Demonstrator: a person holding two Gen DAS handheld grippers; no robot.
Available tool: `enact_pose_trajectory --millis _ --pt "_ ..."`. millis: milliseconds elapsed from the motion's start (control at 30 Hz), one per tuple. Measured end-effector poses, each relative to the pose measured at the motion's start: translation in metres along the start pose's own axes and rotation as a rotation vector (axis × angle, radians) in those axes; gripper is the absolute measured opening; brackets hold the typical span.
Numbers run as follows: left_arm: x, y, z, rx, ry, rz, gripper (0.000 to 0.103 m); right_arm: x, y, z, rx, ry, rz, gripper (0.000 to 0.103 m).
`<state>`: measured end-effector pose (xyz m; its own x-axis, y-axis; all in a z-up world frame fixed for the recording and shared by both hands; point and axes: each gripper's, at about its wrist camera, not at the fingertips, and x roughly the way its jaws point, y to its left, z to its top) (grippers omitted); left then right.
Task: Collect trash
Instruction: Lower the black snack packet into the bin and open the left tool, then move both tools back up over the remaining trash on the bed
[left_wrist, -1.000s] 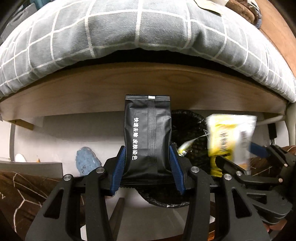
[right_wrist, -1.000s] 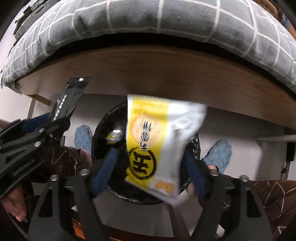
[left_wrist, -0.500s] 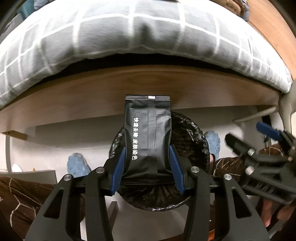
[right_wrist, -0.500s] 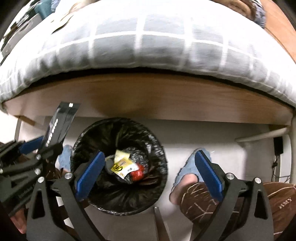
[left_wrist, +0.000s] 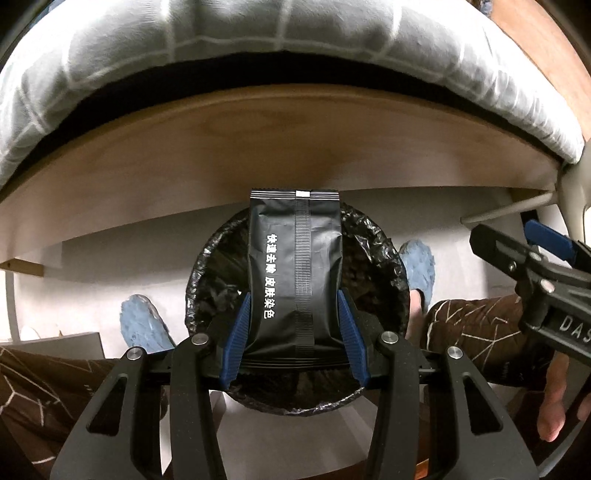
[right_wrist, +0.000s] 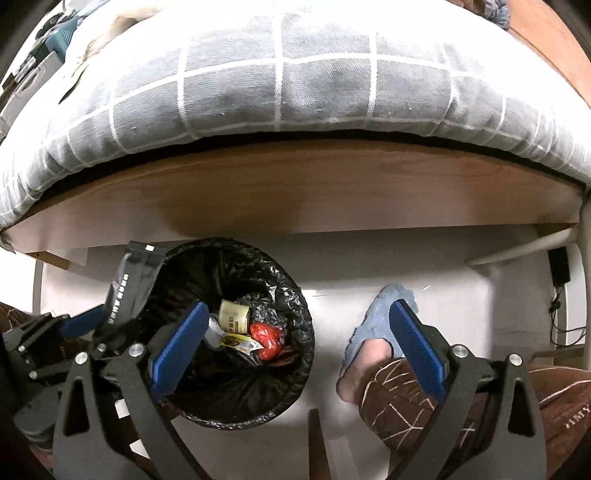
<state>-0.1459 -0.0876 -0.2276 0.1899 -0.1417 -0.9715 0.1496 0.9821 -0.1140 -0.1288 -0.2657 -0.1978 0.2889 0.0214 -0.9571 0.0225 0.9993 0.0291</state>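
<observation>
We've got the left gripper (left_wrist: 294, 334) clamped on the black packet (left_wrist: 294, 273), held upright over the bin (right_wrist: 236, 332). Right gripper (right_wrist: 295, 343) spread wide, empty, bin at its 9 o'clock.

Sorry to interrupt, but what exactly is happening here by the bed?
A seated person is collecting trash with two handheld grippers. The left gripper holds a black packet above the black-lined bin. The right gripper is open and empty beside the bin, which already contains wrappers.
</observation>
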Motion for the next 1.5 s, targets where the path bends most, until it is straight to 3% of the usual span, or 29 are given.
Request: enact_pose_trajectory --millis 333,633,867,1500 --pt "0.004 -0.006 -0.002 0.028 -0.006 0.025 0.050 0.007 0.000 0.001 0.000 0.001 -0.001 0.094" --pt "-0.005 0.002 -0.007 0.012 -0.050 0.060 0.085 0.006 0.007 0.003 -0.015 -0.002 0.009 0.094" --pt "-0.023 0.024 -0.010 -0.036 -0.080 0.075 0.096 0.001 0.021 0.008 -0.047 -0.019 0.021 0.094" --pt "-0.110 0.043 0.006 -0.086 -0.301 0.080 0.097 -0.071 0.043 0.025 -0.091 -0.205 0.012 0.094"
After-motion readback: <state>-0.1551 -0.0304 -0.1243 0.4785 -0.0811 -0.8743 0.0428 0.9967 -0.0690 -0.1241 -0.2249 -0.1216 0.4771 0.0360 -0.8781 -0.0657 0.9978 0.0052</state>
